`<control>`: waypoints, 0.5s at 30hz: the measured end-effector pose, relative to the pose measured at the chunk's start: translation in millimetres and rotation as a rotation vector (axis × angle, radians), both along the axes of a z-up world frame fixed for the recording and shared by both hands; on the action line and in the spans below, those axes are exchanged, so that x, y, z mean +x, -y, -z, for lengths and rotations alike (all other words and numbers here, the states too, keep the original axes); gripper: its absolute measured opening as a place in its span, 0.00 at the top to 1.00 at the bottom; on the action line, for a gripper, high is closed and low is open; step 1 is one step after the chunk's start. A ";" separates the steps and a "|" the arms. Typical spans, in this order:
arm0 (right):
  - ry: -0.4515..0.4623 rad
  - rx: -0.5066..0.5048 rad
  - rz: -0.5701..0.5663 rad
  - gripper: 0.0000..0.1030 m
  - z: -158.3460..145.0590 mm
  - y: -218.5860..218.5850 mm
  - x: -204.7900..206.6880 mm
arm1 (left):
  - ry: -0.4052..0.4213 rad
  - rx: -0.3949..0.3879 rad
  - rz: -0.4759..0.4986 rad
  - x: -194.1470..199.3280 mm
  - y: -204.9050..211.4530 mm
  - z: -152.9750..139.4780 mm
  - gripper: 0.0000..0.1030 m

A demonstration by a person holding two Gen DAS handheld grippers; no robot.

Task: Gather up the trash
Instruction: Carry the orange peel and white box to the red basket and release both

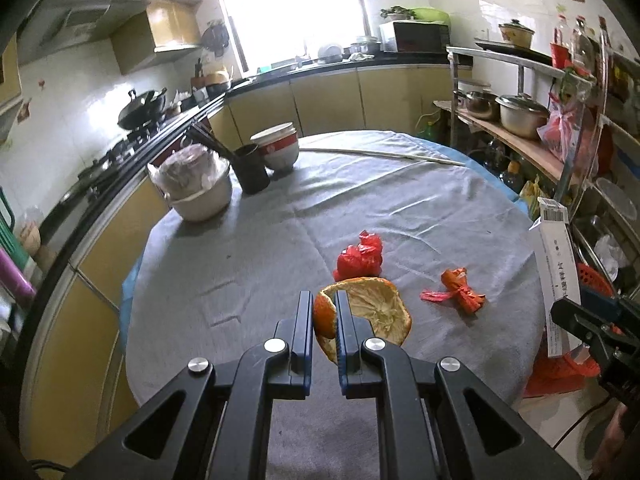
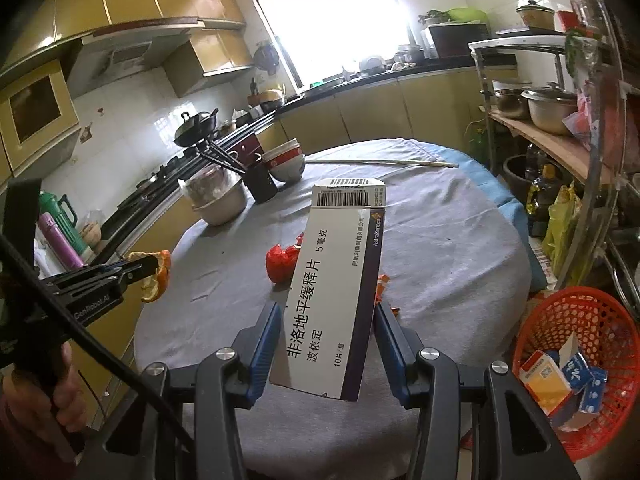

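left gripper [image 1: 324, 300] pinching orange peel [image 1: 372, 312] — right gripper [image 2: 326, 312] gripping medicine box [image 2: 336, 280]

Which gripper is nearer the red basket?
Right. The right gripper, holding the medicine box, is just left of the red basket; the left gripper with orange peel is across the table.

A home kitchen. Yellow cabinets [image 1: 328, 96] line the far wall, a wok [image 1: 142, 108] sits on the left stove [image 1: 120, 152], and pots [image 1: 520, 114] fill right-hand shelves.

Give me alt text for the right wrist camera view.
The right gripper clamps a white and purple cardboard medicine box above a grey-clothed round table. A red plastic mesh basket holding small cartons sits lower right.
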State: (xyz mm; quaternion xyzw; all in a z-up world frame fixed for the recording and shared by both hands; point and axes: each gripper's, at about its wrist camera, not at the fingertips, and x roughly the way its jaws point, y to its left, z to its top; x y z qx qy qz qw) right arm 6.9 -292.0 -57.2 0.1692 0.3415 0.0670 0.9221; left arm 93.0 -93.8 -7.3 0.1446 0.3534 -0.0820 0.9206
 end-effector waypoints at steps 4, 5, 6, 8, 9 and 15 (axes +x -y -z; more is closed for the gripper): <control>0.010 0.012 0.015 0.51 0.1 10.3 -3.5 | 0.003 0.019 0.018 -2.6 10.9 -0.3 0.90; 0.012 0.015 0.020 0.51 0.2 12.8 -4.5 | 0.002 0.022 0.022 -2.6 13.2 -0.3 0.90; 0.014 0.020 0.024 0.51 0.4 15.2 -5.5 | 0.002 0.026 0.025 -2.7 15.8 -0.3 0.90; 0.014 0.028 0.028 0.51 0.9 19.1 -6.4 | 0.005 0.034 0.031 -3.7 20.8 -0.9 0.90; 0.016 0.029 0.031 0.51 0.9 20.7 -6.7 | 0.005 0.037 0.034 -3.6 22.6 -1.2 0.90; 0.015 0.048 0.038 0.51 3.4 30.4 -6.4 | 0.003 0.053 0.045 -2.2 31.6 -1.0 0.90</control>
